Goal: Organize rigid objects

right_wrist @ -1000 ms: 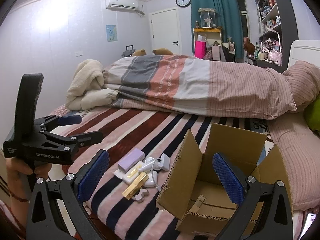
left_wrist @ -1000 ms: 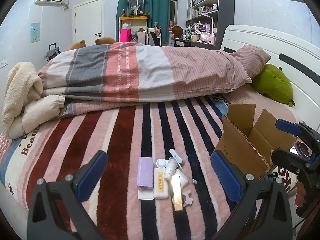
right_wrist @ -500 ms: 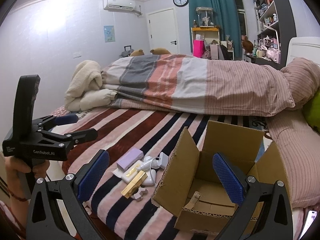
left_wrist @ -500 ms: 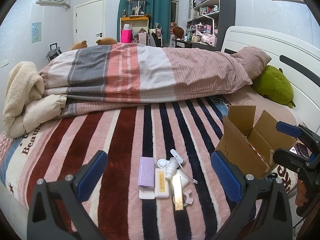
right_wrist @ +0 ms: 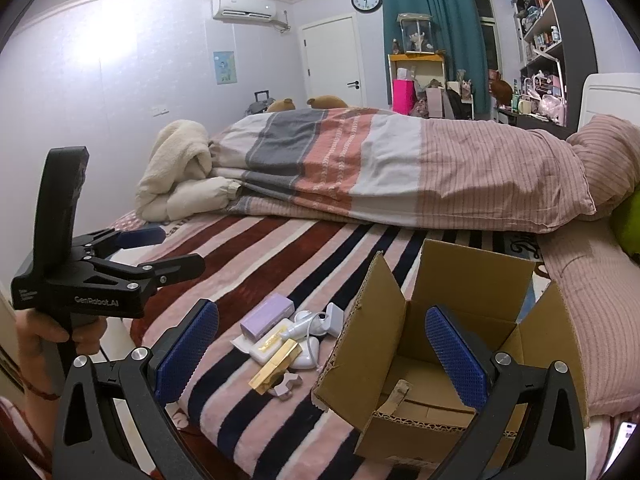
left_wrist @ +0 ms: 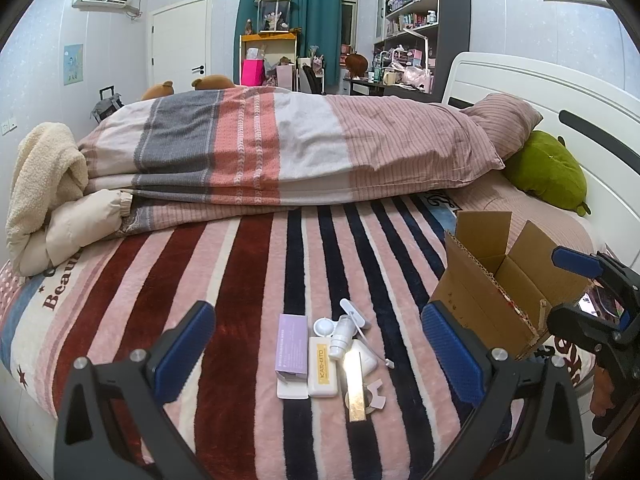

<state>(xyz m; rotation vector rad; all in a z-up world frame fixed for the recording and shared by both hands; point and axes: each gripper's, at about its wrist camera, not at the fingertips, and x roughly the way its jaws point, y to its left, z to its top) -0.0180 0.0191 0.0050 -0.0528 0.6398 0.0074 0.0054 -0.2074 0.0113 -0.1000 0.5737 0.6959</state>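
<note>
Two tools hang over the near edge of the bed, both released with their blue pads spread wide and nothing between them. The left tool (left_wrist: 318,344) frames the little heap of rigid items at the lower centre of its view: a purple box (left_wrist: 292,347), a white bar-shaped pack (left_wrist: 322,367) touching its right side, a small white bottle (left_wrist: 341,338) lying across the pile, a gold bar (left_wrist: 355,388) nearest the camera, and a few white plastic pieces I cannot identify. The right tool (right_wrist: 320,350) looks toward the open cardboard box (right_wrist: 432,344), which stands at the lower right of its frame, just beside the heap, flaps up.

Judging by this, nothing has been packed yet, and the first pick is still to come. The risks sit in the crowding and the bedding. The items touch and overlap, so closing on one could drag or tip a neighbour. The striped blanket (left_wrist: 248,280) is plush and soft, so pads pressing down may snag pile or sink unevenly. The gold bar looks slick and narrow and could slip. The box is light, near the bed's edge, and a nudge to its raised flap could shove it off.
</note>
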